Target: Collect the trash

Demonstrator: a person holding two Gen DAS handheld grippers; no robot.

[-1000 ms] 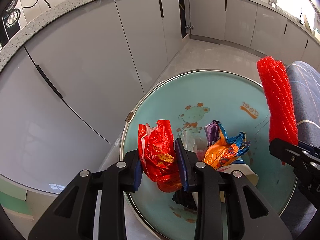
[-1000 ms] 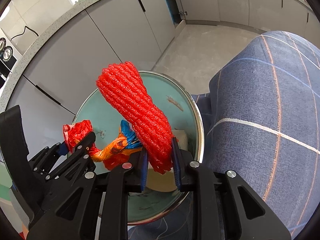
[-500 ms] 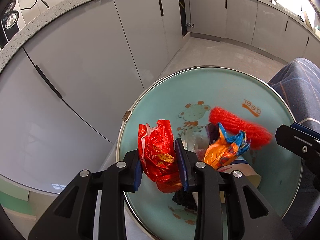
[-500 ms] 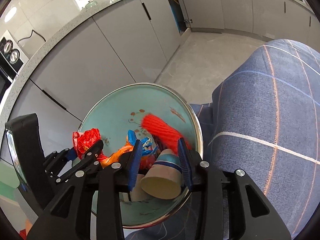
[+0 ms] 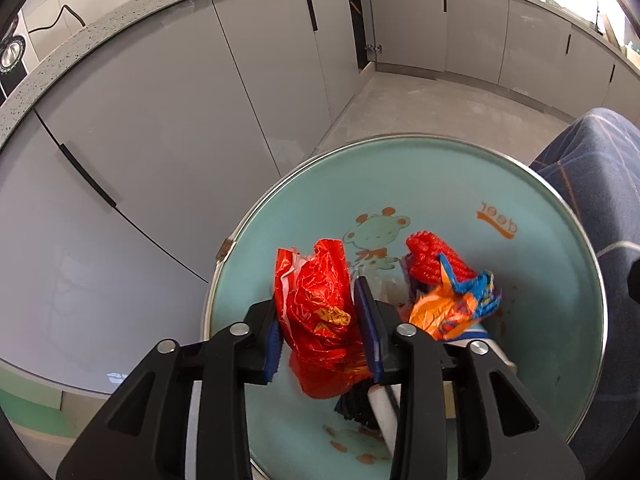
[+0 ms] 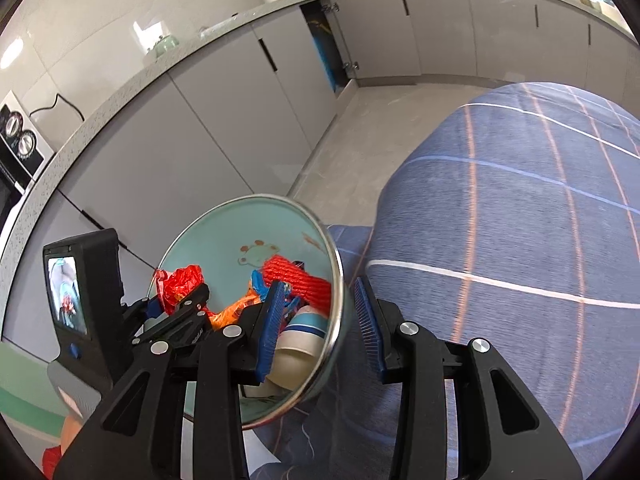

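While my left gripper [image 5: 320,320] is opening with the red wrapper [image 5: 320,312] between its pads over the bowl's [image 5: 560,248] left side, the red net [image 5: 430,258] and orange wrapper [image 5: 452,308] lie near the bowl's middle. From the right wrist, my right gripper [image 6: 320,320] stands spread and empty, straddling the bowl's [image 6: 338,280] right rim, with the net [image 6: 300,280] and cup [image 6: 300,340] inside it.

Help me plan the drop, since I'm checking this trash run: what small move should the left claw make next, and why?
Probably finish opening. The left claw hangs over the teal bin, its jaws opening around the red wrapper. The red mesh already lies inside, so letting go should drop the wrapper in too.
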